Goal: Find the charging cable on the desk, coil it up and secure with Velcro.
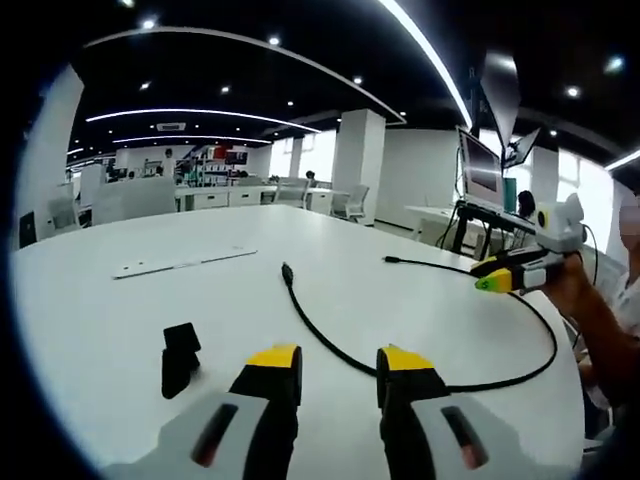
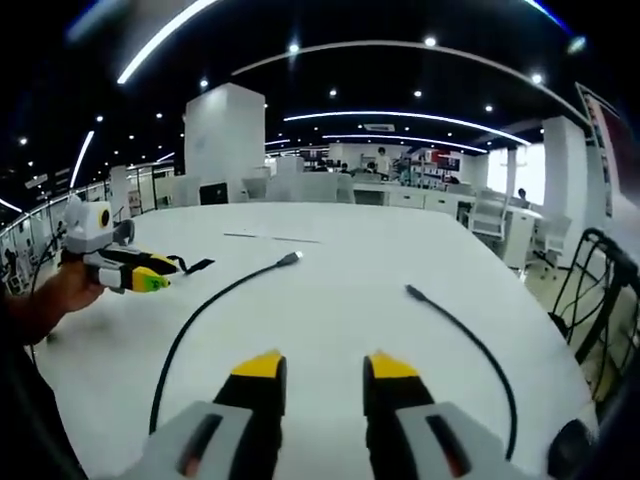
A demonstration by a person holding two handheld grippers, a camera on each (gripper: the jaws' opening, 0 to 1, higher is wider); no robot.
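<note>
In the left gripper view, the left gripper (image 1: 339,372) rises over the white desk (image 1: 130,320) with its two yellow-tipped jaws apart and nothing between them. One black charging cable (image 1: 318,328) lies loose on the desk just beyond those jaws: one plug end sits up the desk from the jaws, the cord runs past the jaw tips, sweeps out in a wide loop and comes back to a second plug end farther off. One black Velcro strap (image 1: 179,358) lies on the desk beside the cable, just off the outer jaw and apart from the cord. One thin pale strip (image 1: 183,263) lies flat farther up the desk from the cable. The right gripper (image 1: 497,282) hangs above the far bend of the cable, held by a hand (image 1: 570,280); whether its jaws are apart cannot be told here.

In the right gripper view, the right gripper (image 2: 321,368) has its two jaws apart and empty. The cable's two ends reach up the desk, one on each side of the jaws. The left gripper hovers off beyond one cable arm, the strap just behind it.
</note>
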